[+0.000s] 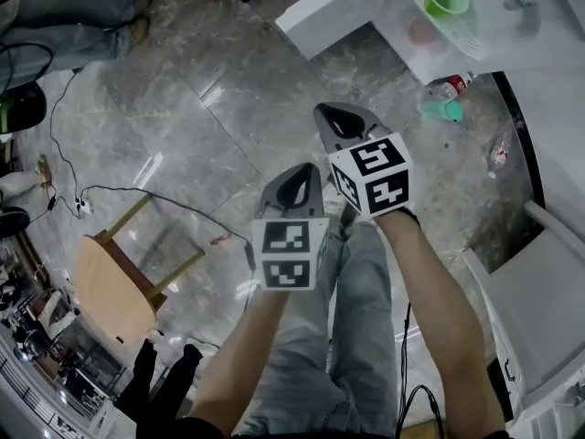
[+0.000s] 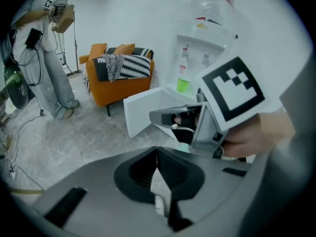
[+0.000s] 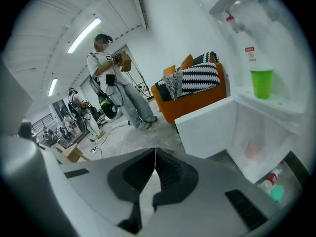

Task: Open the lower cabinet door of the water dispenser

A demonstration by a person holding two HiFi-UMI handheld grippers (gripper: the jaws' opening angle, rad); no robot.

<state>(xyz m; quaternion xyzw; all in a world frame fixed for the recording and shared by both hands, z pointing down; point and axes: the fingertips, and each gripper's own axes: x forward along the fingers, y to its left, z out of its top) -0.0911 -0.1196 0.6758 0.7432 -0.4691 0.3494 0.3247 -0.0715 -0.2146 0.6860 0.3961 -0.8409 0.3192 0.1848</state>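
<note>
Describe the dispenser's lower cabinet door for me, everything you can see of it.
The lower cabinet door is a plain white, smooth, plastic-looking panel, fairly thick, with no handle visible. It stands upright, swung wide open from the water dispenser, jutting over the grey marble-look floor. Nothing touches it.

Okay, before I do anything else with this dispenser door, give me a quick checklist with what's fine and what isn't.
1. Door open: ok, it is swung wide and the cabinet inside shows.
2. Left gripper empty: ok, jaws together with nothing between them.
3. Right gripper empty: ok, jaws together on nothing.
4. Both grippers clear of the door: ok, in the head view they hang apart from it.
5. Cup upright on the dispenser's tray: ok.
6. Door at its full stop: cannot tell.
</note>
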